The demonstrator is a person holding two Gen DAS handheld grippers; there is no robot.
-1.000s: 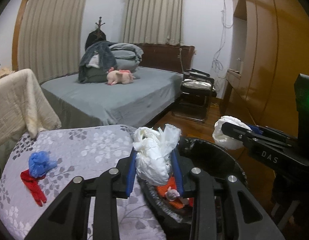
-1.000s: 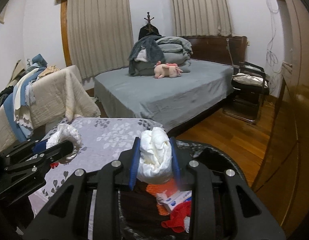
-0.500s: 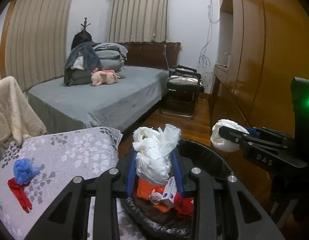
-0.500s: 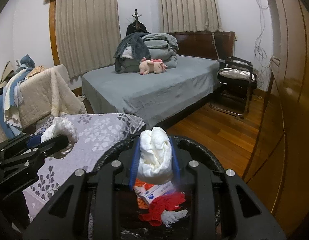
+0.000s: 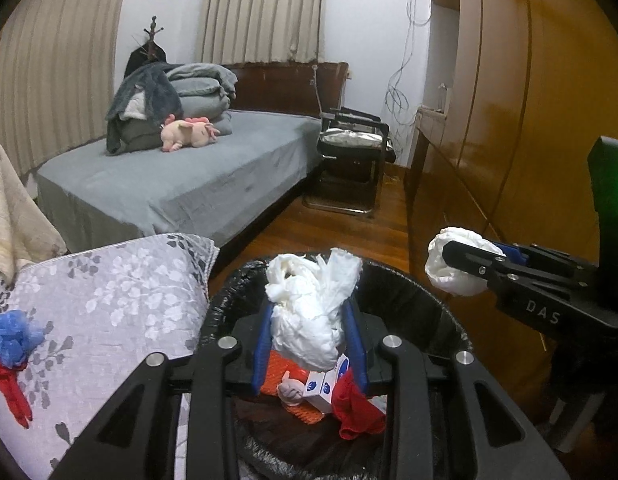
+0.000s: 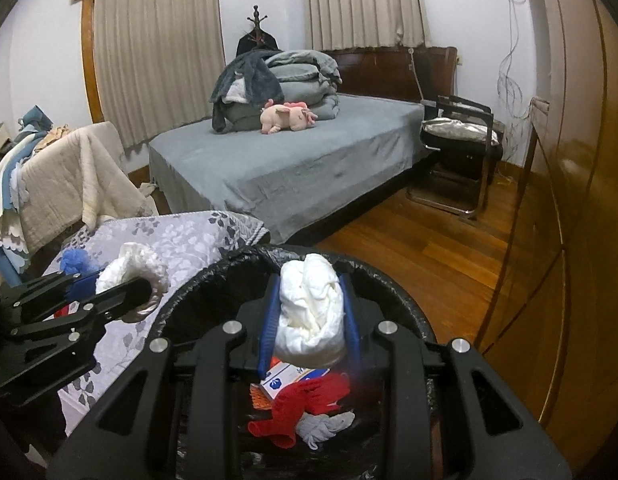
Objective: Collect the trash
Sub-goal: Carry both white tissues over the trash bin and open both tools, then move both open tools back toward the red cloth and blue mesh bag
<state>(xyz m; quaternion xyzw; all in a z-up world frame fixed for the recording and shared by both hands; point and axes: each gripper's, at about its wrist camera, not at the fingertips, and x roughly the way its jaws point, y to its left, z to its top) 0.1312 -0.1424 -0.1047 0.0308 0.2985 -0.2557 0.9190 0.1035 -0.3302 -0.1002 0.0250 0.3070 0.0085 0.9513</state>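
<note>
My left gripper (image 5: 309,332) is shut on a crumpled white tissue wad (image 5: 309,312) and holds it over the black-lined trash bin (image 5: 413,300). My right gripper (image 6: 309,320) is shut on a second white tissue wad (image 6: 311,308), also over the bin (image 6: 389,280). Each gripper shows in the other's view: the right one (image 5: 461,268) at the bin's right side, the left one (image 6: 133,280) at its left side. Inside the bin lie a red cloth (image 6: 305,404), a small white-and-blue box (image 6: 285,376) and an orange item (image 5: 281,368).
A table with a grey floral cloth (image 5: 109,288) stands left of the bin; a blue crumpled piece (image 5: 15,336) and a red piece (image 5: 9,388) lie on it. A bed (image 5: 181,176), a black chair (image 5: 357,160) and a wooden wardrobe (image 5: 529,120) stand beyond.
Both grippers have moved to the right with their tissue wads, from over the table edge to over the bin. More of the bin's inside shows now.
</note>
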